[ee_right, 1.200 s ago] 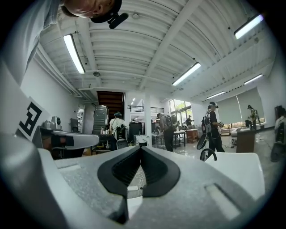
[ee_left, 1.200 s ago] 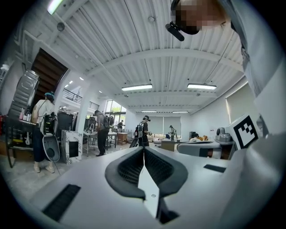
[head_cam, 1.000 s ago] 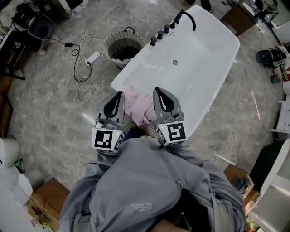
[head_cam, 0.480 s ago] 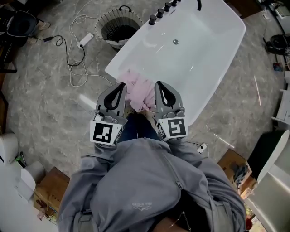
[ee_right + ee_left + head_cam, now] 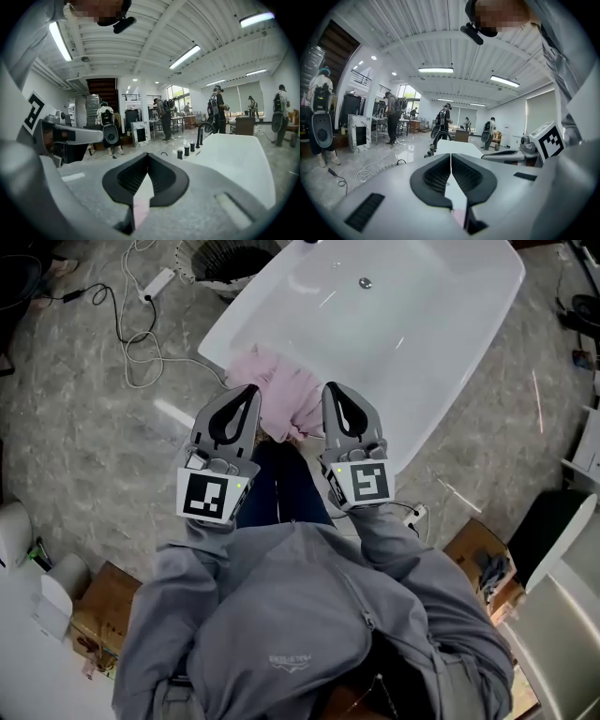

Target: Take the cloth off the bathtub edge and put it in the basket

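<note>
A pink cloth lies bunched over the near end of the white bathtub. The dark wicker basket stands on the floor by the tub's far left, cut off by the top of the head view. My left gripper hovers at the cloth's left side and my right gripper at its right side. Both are shut with nothing between the jaws. In the left gripper view the shut jaws point along the tub, with a pink sliver of cloth below. The right gripper view shows the same: shut jaws over pink cloth.
A power strip and white cable lie on the stone floor left of the tub. Cardboard boxes sit at lower left and right. Black taps line the tub's far side. Several people stand in the background of both gripper views.
Both grippers have sunk toward the pink cloth and now flank it more closely. The tub and basket have slid up in the head view. Both pairs of jaws stayed shut.
</note>
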The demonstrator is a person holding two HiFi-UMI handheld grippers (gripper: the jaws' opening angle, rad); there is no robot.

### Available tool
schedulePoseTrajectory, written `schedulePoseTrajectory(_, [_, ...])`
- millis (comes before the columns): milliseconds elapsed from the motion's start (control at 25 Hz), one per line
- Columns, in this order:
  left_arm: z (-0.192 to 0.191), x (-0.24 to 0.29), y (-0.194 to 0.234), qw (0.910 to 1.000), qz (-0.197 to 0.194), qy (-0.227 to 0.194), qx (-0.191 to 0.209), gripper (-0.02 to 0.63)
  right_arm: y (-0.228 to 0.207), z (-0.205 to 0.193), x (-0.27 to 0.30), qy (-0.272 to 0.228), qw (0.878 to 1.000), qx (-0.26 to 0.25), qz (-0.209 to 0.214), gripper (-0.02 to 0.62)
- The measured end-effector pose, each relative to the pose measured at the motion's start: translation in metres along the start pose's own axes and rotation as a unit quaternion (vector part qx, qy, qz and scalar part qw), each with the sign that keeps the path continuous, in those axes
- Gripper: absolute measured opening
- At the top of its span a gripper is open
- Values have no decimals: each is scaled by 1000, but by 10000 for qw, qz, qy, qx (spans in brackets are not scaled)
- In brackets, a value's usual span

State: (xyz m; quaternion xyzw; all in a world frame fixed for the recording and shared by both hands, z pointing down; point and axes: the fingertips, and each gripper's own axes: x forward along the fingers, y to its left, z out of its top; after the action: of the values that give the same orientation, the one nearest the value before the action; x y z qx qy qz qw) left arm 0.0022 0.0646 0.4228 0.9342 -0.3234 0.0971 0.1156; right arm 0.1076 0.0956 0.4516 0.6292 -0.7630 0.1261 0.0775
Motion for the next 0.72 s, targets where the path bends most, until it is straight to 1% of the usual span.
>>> schedulePoseTrajectory(200, [-39,8,4,9998,-58,189,-96,9,-10,-42,7,257,9995,98,-167,5])
schedulePoseTrajectory(400, [-76,18,4,9992,-142,352,-95,9,-10,-82,12,478,9987,136,-82,4])
schedulePoseTrajectory(520, [-96,20,5,9985,-182,444,-248,9,-6,-105,11,565,9982,197,-15,5])
schedulePoseTrajectory(720, [-129,29,11,9979,-149,486,-391,9,-8,-143,11,758,9960,462,-123,5])
